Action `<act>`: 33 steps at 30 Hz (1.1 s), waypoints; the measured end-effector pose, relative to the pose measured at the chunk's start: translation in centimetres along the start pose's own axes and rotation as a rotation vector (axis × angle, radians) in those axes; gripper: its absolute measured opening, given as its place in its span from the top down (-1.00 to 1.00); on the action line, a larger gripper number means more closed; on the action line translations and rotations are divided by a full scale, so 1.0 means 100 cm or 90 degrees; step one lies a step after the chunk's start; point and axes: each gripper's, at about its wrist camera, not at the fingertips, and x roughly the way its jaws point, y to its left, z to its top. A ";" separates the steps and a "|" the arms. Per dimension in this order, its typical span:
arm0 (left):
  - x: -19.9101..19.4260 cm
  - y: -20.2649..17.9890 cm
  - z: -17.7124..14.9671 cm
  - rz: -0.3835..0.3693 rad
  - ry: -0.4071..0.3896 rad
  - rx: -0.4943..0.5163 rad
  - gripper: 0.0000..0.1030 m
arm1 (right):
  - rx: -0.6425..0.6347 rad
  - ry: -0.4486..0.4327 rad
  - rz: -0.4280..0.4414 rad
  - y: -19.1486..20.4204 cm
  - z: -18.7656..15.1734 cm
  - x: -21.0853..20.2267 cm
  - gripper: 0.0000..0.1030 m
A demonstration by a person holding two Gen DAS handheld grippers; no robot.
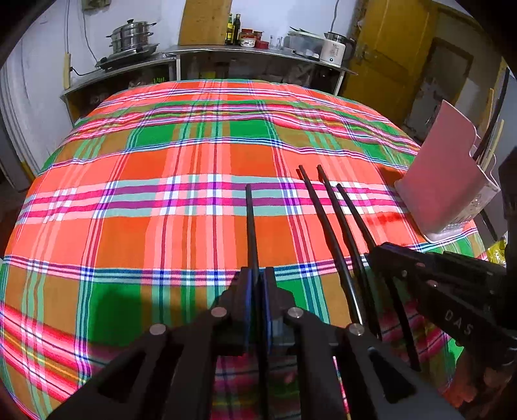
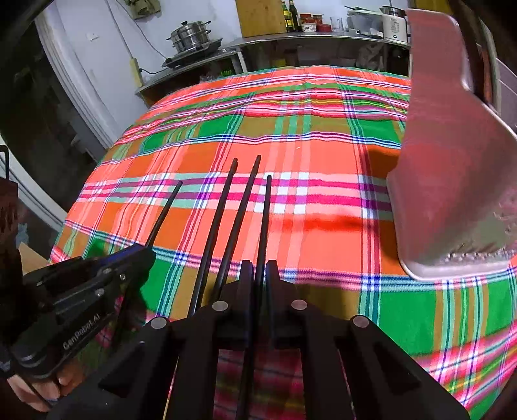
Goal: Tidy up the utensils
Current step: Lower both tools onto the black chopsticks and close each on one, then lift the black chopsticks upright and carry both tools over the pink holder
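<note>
My left gripper [image 1: 257,274] is shut on one black chopstick [image 1: 250,223] that points away over the plaid cloth. My right gripper [image 2: 258,268] is shut on another black chopstick [image 2: 265,219]; it shows in the left wrist view [image 1: 378,252] at lower right. Two more black chopsticks [image 2: 226,219] lie side by side on the cloth between the two grippers, also seen in the left wrist view [image 1: 329,226]. A pink utensil holder [image 2: 452,161] stands at the right, with several utensils sticking out of it [image 1: 484,145].
The table is covered by an orange, green and pink plaid cloth [image 1: 161,168]. Behind it is a steel counter [image 1: 226,51] with a stacked steamer pot [image 1: 131,37], bottles [image 1: 233,29] and a white kettle [image 1: 332,48]. A yellow door [image 1: 397,48] is at back right.
</note>
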 end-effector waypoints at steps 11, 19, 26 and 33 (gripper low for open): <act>0.001 0.000 0.008 -0.006 0.000 -0.001 0.88 | -0.005 -0.009 0.017 0.001 0.003 -0.003 0.89; -0.032 0.003 0.011 -0.043 -0.043 -0.013 0.89 | -0.004 -0.059 0.045 0.005 0.001 -0.036 0.90; -0.075 -0.002 0.019 -0.063 -0.095 -0.011 0.89 | -0.015 -0.117 0.066 0.011 0.004 -0.078 0.90; -0.118 -0.011 0.022 -0.079 -0.142 0.004 0.89 | -0.025 -0.179 0.076 0.017 0.006 -0.125 0.90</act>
